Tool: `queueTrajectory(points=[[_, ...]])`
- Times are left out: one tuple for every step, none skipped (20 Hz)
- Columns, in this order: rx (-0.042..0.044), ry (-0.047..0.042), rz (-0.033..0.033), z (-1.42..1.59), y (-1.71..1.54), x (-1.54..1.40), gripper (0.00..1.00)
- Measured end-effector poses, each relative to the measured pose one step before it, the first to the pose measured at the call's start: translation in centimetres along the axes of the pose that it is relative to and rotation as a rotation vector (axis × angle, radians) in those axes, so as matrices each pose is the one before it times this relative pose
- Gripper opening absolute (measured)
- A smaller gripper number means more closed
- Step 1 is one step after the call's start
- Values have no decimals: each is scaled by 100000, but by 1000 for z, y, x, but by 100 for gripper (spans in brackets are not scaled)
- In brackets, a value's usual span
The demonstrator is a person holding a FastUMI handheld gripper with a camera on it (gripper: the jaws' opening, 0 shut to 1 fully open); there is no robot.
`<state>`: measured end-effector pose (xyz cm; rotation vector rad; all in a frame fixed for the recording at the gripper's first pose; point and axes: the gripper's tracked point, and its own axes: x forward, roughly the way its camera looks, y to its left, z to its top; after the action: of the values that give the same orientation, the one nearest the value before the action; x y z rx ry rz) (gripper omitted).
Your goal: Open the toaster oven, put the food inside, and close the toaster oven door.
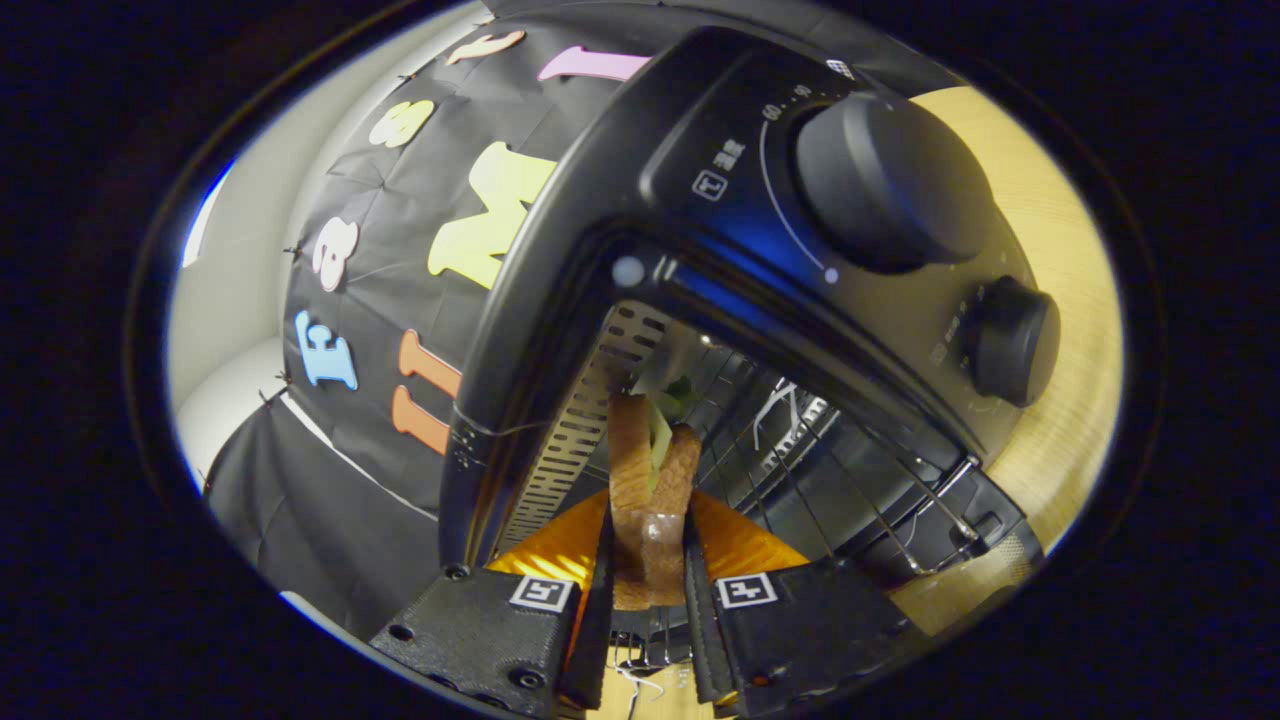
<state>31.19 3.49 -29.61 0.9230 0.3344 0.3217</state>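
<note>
The lower end of the sandwich (648, 500) is hidden between the fingers of the gripper (648, 580), which press on it from both sides. The oven (640, 250) hides most of the counter (1060, 300), and its own far side is cut off. The markings beside the oven's knobs (890, 180) are too small to tell. The oven's rear wall behind the rack (800, 450) is dim.

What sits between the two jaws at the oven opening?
A sandwich, two bread slices with a green filling, is pinched between the jaws of the gripper and pokes ahead into the open toaster oven above its wire rack, in the gripper view.
</note>
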Motion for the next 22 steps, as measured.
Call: queueTrajectory(points=[[-970,1650,-497,-392,-44,-214,39],[-415,35,-907,98,-154,-82,39],[886,1974,-311,-263,32,-267,39],[2127,-116,185,278,111,-179,40],[803,1848,-933,-381,82,156,40],[-306,1641,-1790,-279,-98,-19,39],[-1115,1558,-2192,-342,-144,107,40],[-1849,1444,-3625,-494,-404,-60,41],[-4218,1077,-1789,-325,110,235,48],[-4431,1671,205,-413,405,71,56],[-4576,1508,-746,-107,589,-227,63],[-5202,197,-4005,-172,-158,-48,71],[-5516,-471,-3315,115,-130,-142,78],[-5167,88,-3321,-31,-173,-42,86],[-4246,845,-3383,-138,-227,-307,93],[-3169,822,-2499,-195,-375,-213,100],[-3706,1068,-1923,-576,8,-368,100],[-5778,1347,-2341,-398,-177,-220,100],[-8642,1568,-3468,-560,-153,-8,100],[-10501,4280,-4243,-731,-399,-117,100],[-10404,4658,-3386,-550,-382,31,100],[-7328,4449,-2542,-920,173,-393,100]])
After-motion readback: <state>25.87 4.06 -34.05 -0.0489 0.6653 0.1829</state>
